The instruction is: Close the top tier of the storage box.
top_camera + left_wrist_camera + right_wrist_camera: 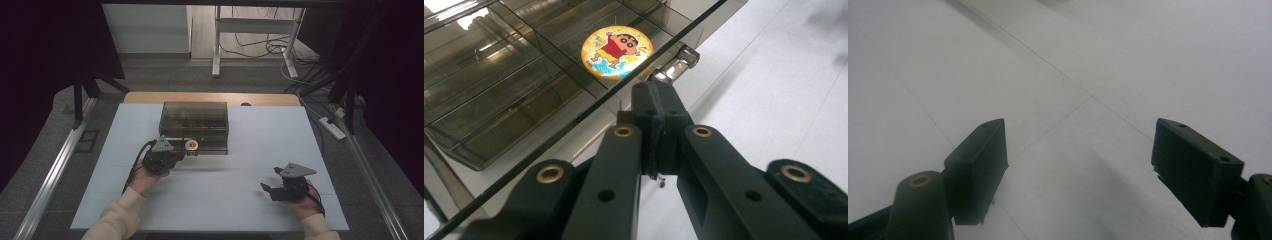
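1. Landmark: a smoked transparent organiser box [194, 127] stands on the white table top [235, 200], toward the table's far edge and slightly left of centre. All places below are given relative to this box.

2. Box construction: in the left gripper view the box [514, 85] shows several compartments divided by thin dark walls. A transparent lid panel [589, 112] crosses above them at a slant, its edge running from lower left to upper right. A small latch tab [676, 62] sits on the box's front edge.

3. Task item: a round badge [617, 52] with a cartoon figure in a red shirt on a yellow ground lies flat in one compartment of the box, near the front edge. In the high view the badge [191, 145] appears at the box's near side, left of its middle.

4. Left gripper [180, 155]: held at the near-left corner of the box, directly in front of the badge. In the left gripper view the left gripper [655, 102] has its jaws pressed together, clenched on the edge of the lid panel.

5. Right gripper [267, 188]: held well apart from the box, to its near right, above bare table top. In the right gripper view the right gripper [1080, 160] has its jaws spread wide, released, with nothing between them.
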Available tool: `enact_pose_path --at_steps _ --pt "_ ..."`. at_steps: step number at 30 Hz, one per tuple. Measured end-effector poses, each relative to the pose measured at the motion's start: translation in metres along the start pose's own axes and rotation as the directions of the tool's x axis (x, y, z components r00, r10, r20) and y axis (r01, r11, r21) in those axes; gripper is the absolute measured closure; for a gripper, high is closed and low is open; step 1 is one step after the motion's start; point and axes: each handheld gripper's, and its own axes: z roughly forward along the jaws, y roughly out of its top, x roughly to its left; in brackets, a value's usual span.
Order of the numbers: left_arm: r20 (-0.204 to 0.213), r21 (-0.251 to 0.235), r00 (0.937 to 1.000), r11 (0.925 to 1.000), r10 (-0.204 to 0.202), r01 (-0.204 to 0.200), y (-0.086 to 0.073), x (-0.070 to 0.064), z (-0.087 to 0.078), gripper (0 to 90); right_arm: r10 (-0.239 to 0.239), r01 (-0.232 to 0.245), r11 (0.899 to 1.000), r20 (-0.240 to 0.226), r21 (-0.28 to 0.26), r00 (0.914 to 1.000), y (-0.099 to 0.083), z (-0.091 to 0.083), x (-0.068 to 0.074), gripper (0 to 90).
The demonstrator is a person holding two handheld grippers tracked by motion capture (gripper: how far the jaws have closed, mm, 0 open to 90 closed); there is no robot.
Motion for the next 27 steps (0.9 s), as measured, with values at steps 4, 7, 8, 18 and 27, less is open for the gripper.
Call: enact_pose_path --at_steps 4,7,8,18,27 --pt "0.000 0.003 1.0000 1.0000 0.005 -0.005 0.0007 -0.0004 0.0024 88.6 -0.002 0.002 1.000 0.000 0.000 1.0000 0.0000 -0.0001 0.0000 22.2" --pt "0.000 0.003 1.0000 1.0000 0.009 -0.009 0.0013 -0.0005 0.0024 88.6 -0.001 0.001 1.000 0.000 0.000 1.0000 -0.0001 -0.0002 -0.0003 22.2" --pt "0.001 0.003 0.9999 0.9999 0.011 -0.011 0.0014 -0.0004 0.0023 88.6 -0.002 0.002 1.000 0.000 0.000 1.0000 -0.0001 -0.0001 -0.0004 22.2" --pt "-0.009 -0.003 0.9999 0.9999 0.011 -0.011 0.0041 0.0004 0.0030 88.5 -0.001 0.001 1.000 0.000 0.001 1.0000 -0.0001 0.0001 -0.0003 22.2" --pt "-0.020 -0.006 0.9998 1.0000 0.005 -0.006 0.0054 0.0032 0.0055 88.6 0.000 0.000 1.000 0.001 0.001 1.0000 0.0000 0.0002 -0.0001 22.2"
